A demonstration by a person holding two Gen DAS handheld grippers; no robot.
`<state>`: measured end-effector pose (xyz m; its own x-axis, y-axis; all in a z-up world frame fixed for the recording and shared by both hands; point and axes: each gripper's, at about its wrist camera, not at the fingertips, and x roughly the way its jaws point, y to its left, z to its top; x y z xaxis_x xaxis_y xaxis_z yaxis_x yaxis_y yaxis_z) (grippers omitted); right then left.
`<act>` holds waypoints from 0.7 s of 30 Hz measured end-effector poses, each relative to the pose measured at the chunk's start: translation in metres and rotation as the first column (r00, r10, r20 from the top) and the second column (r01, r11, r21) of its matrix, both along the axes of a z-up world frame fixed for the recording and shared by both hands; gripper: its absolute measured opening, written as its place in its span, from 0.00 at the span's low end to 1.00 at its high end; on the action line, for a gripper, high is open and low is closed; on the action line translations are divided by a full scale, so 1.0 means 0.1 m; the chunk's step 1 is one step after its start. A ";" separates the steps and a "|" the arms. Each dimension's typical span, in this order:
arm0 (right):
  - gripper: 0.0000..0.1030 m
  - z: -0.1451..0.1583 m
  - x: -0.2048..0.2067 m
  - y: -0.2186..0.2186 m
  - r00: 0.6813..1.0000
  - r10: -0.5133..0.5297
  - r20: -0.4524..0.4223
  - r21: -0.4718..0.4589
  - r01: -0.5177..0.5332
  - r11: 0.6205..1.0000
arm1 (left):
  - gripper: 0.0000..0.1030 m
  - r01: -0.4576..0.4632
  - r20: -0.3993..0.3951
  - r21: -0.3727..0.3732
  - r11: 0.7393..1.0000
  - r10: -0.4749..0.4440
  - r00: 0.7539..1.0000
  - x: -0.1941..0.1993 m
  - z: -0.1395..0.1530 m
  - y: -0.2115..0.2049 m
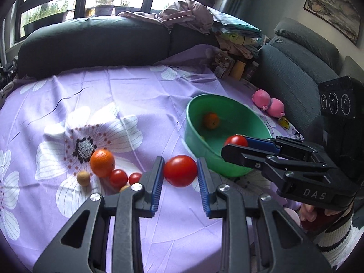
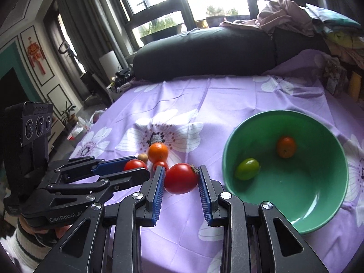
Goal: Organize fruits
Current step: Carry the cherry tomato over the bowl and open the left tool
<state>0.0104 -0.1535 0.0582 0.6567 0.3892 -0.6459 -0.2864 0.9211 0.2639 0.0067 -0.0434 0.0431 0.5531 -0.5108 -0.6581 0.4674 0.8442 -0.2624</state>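
Note:
Each wrist view shows a red tomato between that gripper's blue pads. My left gripper (image 1: 180, 171) is shut on a large red tomato (image 1: 180, 170); in the right wrist view it (image 2: 136, 167) comes in from the left, holding that tomato (image 2: 134, 165). My right gripper (image 2: 181, 177) is shut on another large tomato (image 2: 181, 178) just above the cloth; in the left wrist view it (image 1: 236, 142) holds it (image 1: 236, 140) by the green bowl (image 1: 195, 143). The bowl (image 2: 318, 223) holds a small orange (image 2: 286, 146) and a green fruit (image 2: 247, 168).
On the purple flowered cloth (image 1: 136, 95) lie an orange (image 1: 102, 162), two small tomatoes (image 1: 118, 178), (image 1: 134, 178) and a tan round fruit (image 1: 83, 178). A pink toy (image 1: 268, 103) lies beyond the bowl. Dark sofa cushions (image 1: 91, 45) and piled clothes (image 1: 193, 16) border the cloth.

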 end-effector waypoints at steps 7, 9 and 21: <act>0.30 -0.01 0.01 -0.45 0.993 -0.119 0.008 0.008 0.119 0.993 | 0.28 0.091 0.038 0.024 0.996 -0.091 0.995 0.19 0.09 -0.49; 0.30 -0.03 0.03 -0.57 0.989 -0.148 0.003 0.012 0.147 0.989 | 0.28 0.112 0.032 0.035 0.993 -0.113 0.993 0.26 0.07 -0.64; 0.30 -0.30 0.17 -0.95 0.970 -0.238 -0.058 -0.023 0.237 0.971 | 0.28 0.188 -0.050 0.118 0.975 -0.184 0.982 0.54 -0.30 -1.19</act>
<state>0.0276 -0.2486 0.0281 0.6892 0.2161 -0.6916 -0.0433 0.9651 0.2583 0.0609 -0.1628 0.0135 0.4292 -0.5173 -0.7404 0.6107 0.7701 -0.1841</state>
